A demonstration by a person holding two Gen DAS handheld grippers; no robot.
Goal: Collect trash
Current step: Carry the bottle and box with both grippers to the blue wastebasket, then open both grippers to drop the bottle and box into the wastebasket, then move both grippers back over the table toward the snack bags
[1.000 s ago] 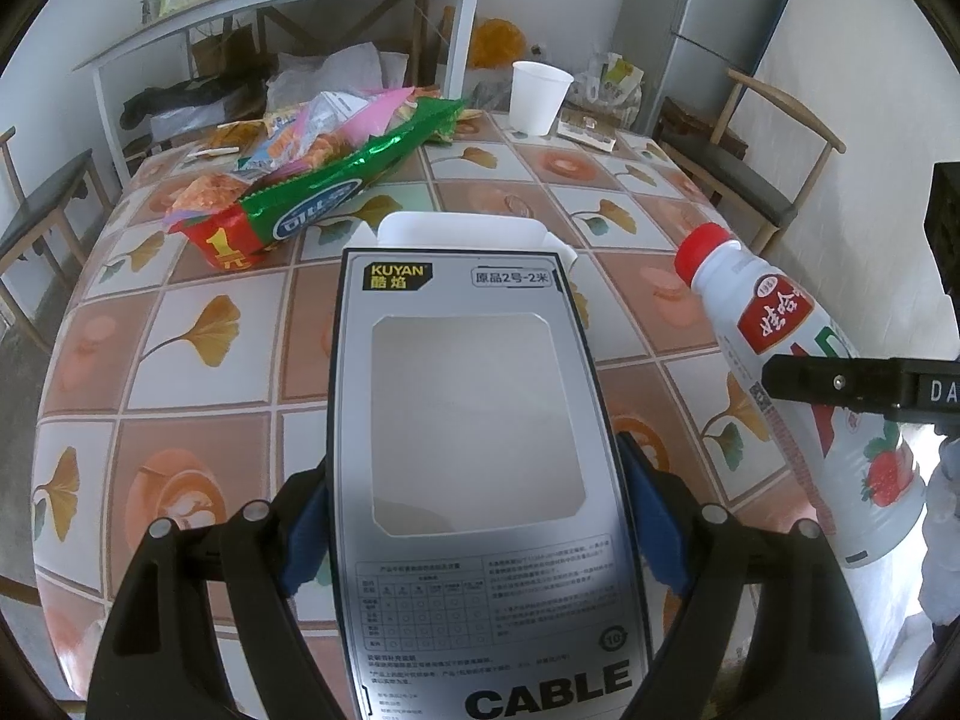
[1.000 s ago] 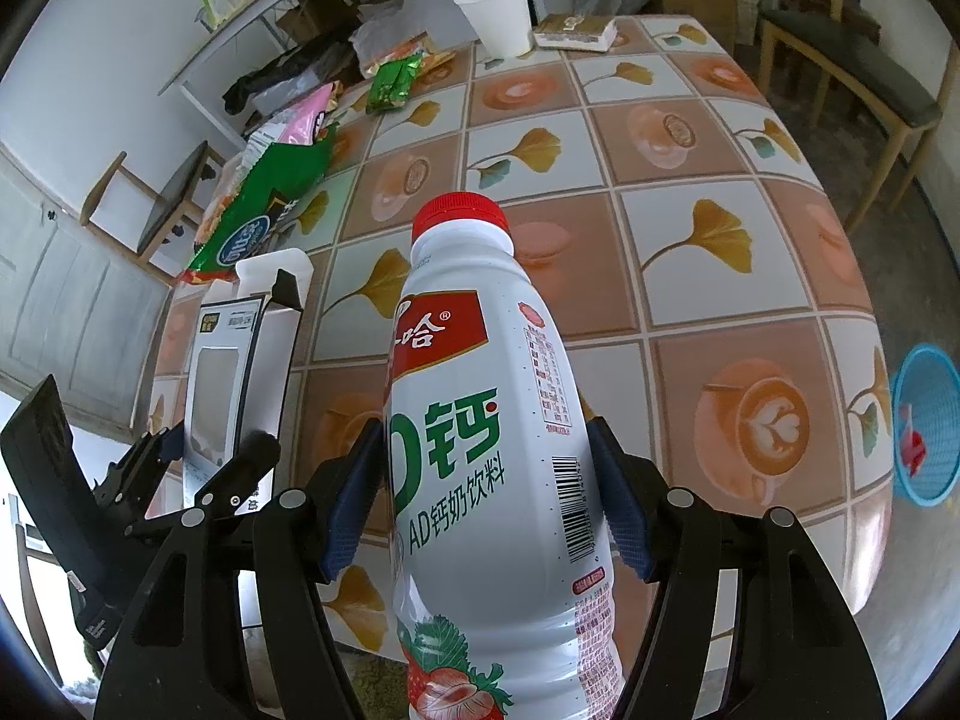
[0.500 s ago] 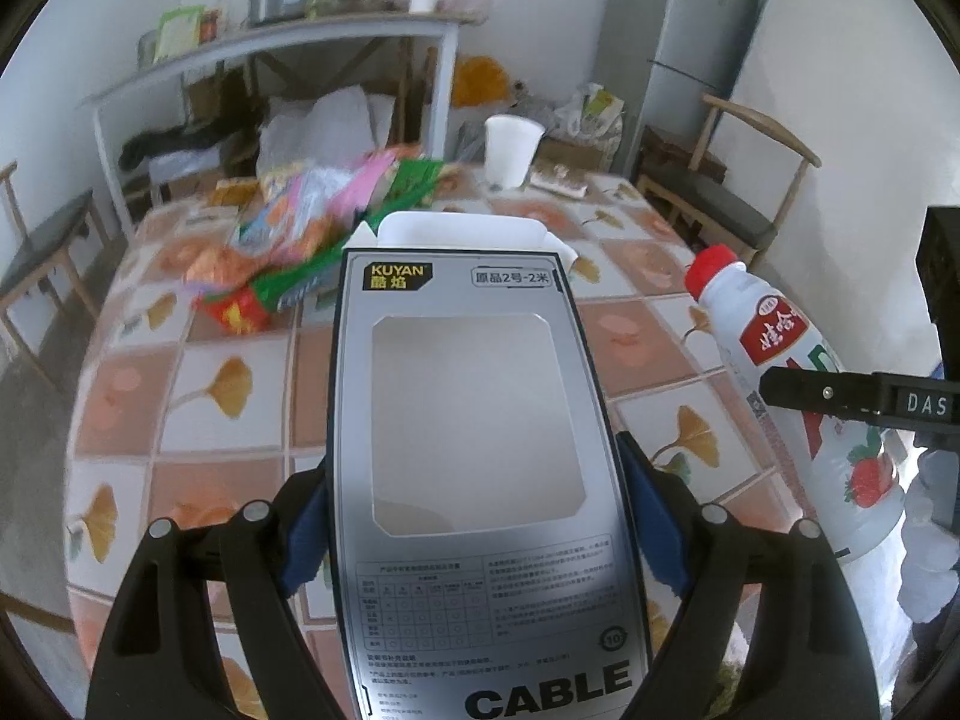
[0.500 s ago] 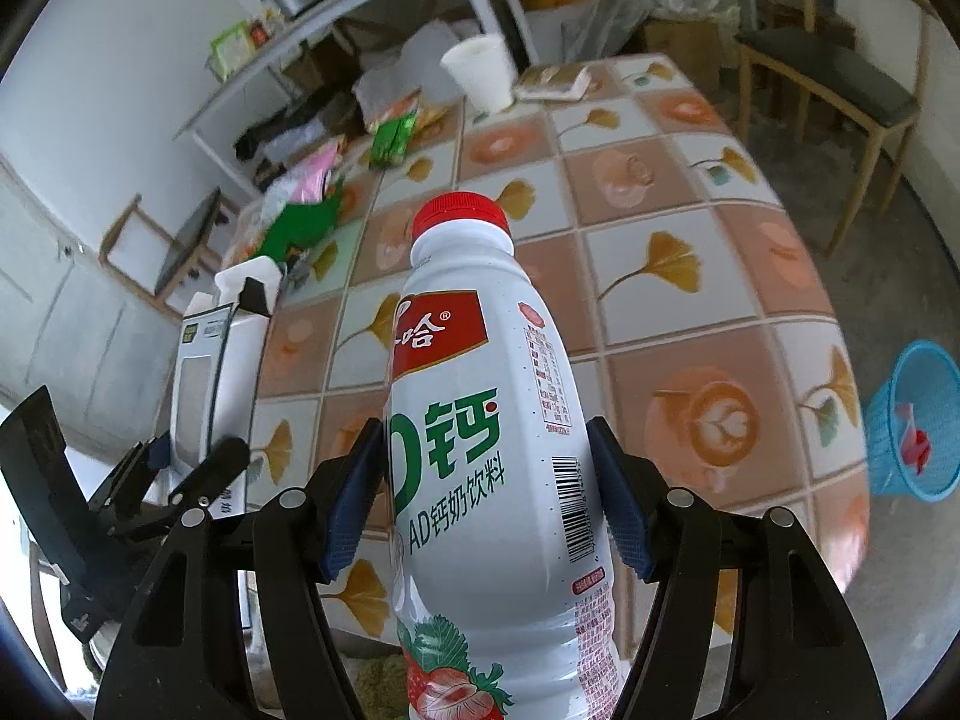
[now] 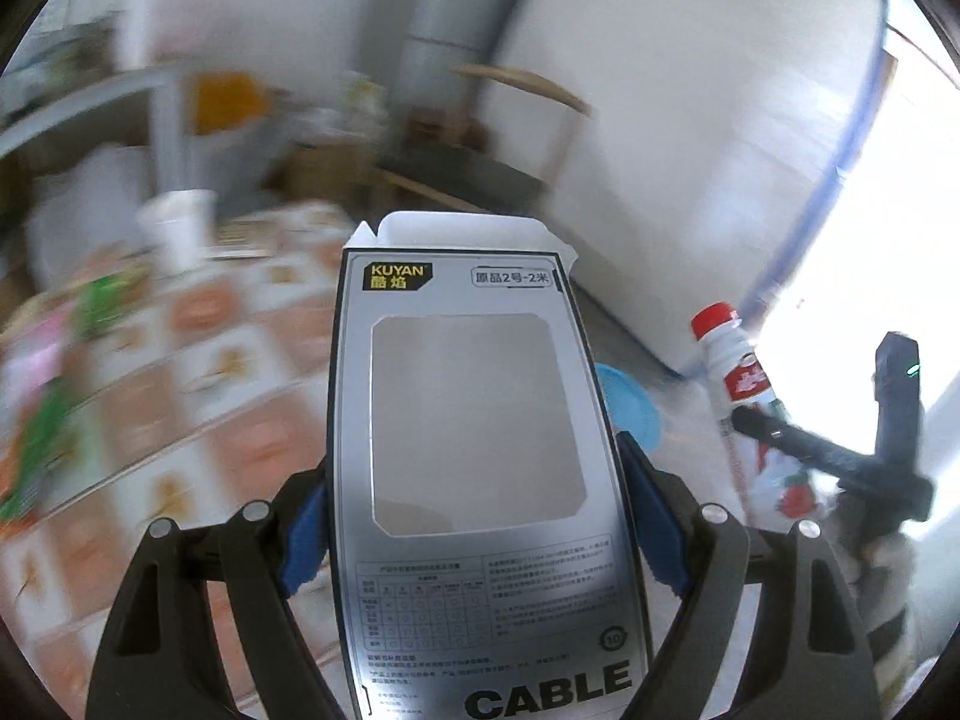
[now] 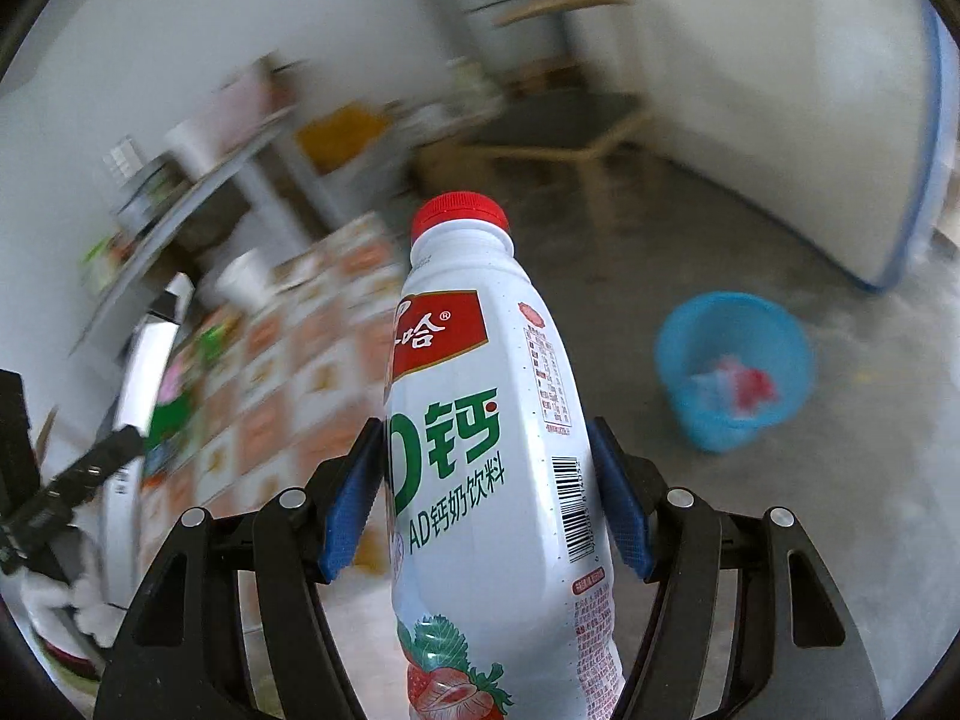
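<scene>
Left claw [image 5: 474, 534] is gripping the box [image 5: 468, 420], right claw [image 6: 486, 504] is gripping the bottle [image 6: 480, 420] (red cap), both near the bin [image 6: 735, 372].

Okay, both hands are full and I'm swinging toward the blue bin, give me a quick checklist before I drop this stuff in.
1. Left gripper clamped on the cable box: ok.
2. Right gripper clamped on the milk drink bottle: ok.
3. Bottle's red cap on: ok.
4. Blue bin in sight on the floor, upright: ok.
5. Room left in the bin: ok, only a little trash at the bottom.
6. Either item above the bin: not ok, it lies off ahead.
</scene>
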